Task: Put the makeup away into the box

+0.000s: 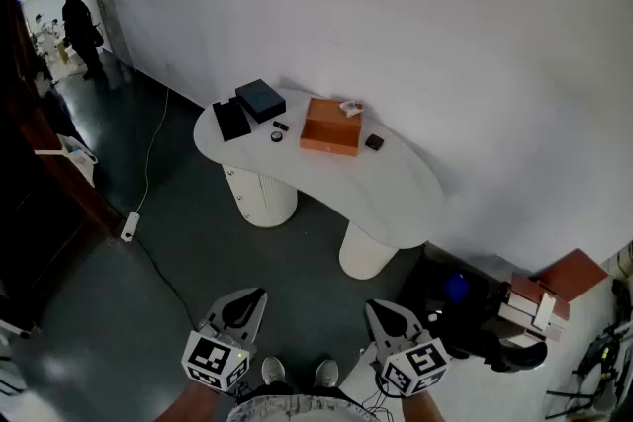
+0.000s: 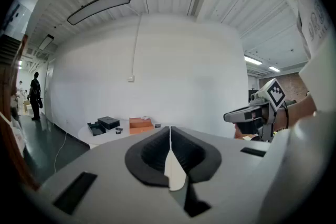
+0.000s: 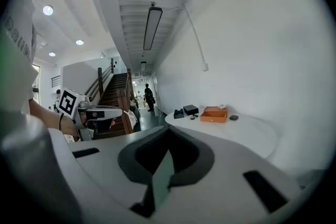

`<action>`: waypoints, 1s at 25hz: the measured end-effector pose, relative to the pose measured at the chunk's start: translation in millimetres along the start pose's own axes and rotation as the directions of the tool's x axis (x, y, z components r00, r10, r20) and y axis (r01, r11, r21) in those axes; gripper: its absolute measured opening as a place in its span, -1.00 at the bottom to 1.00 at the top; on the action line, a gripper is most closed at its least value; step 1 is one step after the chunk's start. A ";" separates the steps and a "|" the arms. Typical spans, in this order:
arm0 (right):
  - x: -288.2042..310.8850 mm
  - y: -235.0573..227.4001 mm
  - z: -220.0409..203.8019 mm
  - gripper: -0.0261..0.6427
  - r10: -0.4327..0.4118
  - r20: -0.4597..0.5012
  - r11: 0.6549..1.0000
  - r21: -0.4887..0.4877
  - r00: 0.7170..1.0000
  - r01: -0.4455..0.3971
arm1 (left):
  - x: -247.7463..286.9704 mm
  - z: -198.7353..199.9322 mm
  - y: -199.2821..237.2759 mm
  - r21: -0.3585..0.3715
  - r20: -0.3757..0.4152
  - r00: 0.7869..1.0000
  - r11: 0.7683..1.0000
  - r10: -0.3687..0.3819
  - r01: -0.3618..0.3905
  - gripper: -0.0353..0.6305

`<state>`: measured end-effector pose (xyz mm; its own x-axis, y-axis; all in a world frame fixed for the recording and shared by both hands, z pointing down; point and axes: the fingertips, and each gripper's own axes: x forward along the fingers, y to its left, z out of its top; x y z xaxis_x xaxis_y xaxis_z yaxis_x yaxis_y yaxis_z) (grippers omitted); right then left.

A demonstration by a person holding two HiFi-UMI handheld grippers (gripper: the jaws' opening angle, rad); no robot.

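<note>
An open orange box [image 1: 330,127] stands on the white table [image 1: 396,193] far ahead of me. To its left lie a black box [image 1: 260,99], a black tray [image 1: 230,120] and two small dark makeup pieces [image 1: 277,135]. A dark compact [image 1: 374,142] lies to its right. Low in the head view, well short of the table, my left gripper [image 1: 250,299] and right gripper [image 1: 382,309] are both shut and hold nothing. The left gripper view shows its jaws [image 2: 169,134] pressed together, with the orange box [image 2: 140,124] small in the distance. The right gripper [image 3: 168,137] is likewise shut and faces that box [image 3: 213,114].
Dark floor lies between me and the table, crossed by a cable to a power strip [image 1: 130,227]. Stacked boxes and gear [image 1: 529,309] crowd the right side. A person [image 1: 79,27] stands far off at the upper left. A staircase [image 3: 113,93] rises beyond.
</note>
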<state>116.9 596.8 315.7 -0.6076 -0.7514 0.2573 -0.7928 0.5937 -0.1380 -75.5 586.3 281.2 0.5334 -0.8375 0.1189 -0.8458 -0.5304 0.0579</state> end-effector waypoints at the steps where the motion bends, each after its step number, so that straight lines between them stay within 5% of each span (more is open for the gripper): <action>1: 0.6 1.2 0.1 -0.90 0.000 0.002 1.000 0.000 1.000 0.000 | -0.7 -1.0 0.7 0.001 0.003 1.000 1.000 -0.001 0.001 -0.82; 25: 4.5 1.4 -0.3 -0.90 -0.012 0.003 1.000 -0.005 1.000 0.012 | 2.5 -4.3 -4.5 0.018 -0.010 1.000 1.000 -0.013 0.013 -0.82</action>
<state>113.1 594.3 317.0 -0.5983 -0.7593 0.2559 -0.7997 0.5861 -0.1304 -70.3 587.1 285.5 0.5437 -0.8294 0.1283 -0.8385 -0.5433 0.0419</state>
